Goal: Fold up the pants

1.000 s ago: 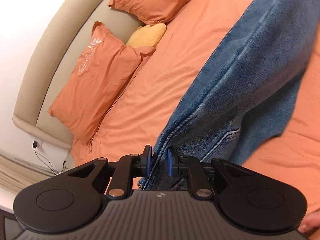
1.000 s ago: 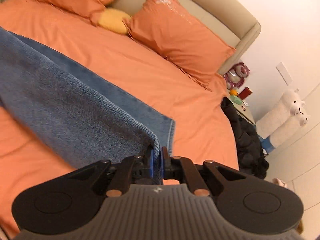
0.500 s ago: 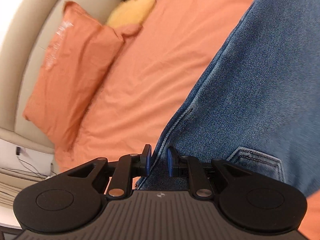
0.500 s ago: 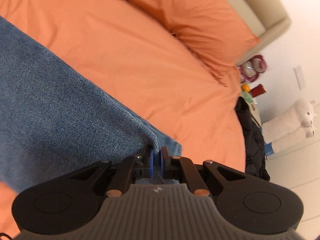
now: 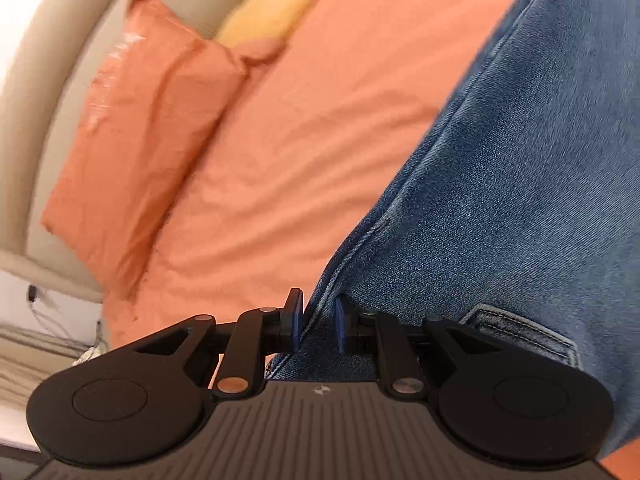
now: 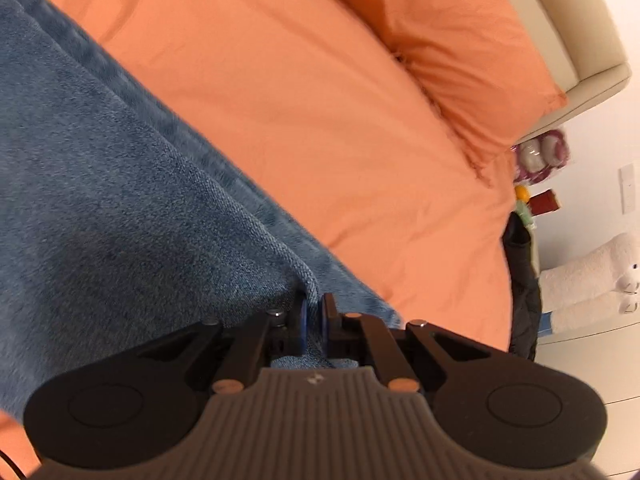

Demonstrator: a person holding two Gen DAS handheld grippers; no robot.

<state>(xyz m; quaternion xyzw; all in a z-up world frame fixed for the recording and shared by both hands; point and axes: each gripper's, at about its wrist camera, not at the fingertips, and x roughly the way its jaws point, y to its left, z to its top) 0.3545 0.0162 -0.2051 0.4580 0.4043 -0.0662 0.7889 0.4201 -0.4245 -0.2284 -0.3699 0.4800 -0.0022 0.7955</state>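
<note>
Blue denim pants [image 5: 500,184] lie spread over an orange bed sheet [image 5: 320,120]. My left gripper [image 5: 318,322] is shut on the thick waist edge of the pants, beside a back pocket [image 5: 528,334]. In the right wrist view the pants [image 6: 100,200] fill the left side, inside-out weave showing. My right gripper [image 6: 313,320] is shut on a folded hem edge of the pants, low over the sheet [image 6: 320,100]. A lower denim layer sticks out just right of its fingers.
An orange pillow [image 5: 148,140] and a yellow cushion [image 5: 264,16] lie against the beige headboard [image 5: 52,60]. In the right wrist view a second orange pillow [image 6: 460,48], dark clothing [image 6: 522,292] at the bed's edge, small items on a bedside stand and a white plush toy [image 6: 592,280] show.
Both grippers came down toward the bed with the pants still held. The hanging denim has settled flat on the sheet, and the pillows have slid up and out of frame.
</note>
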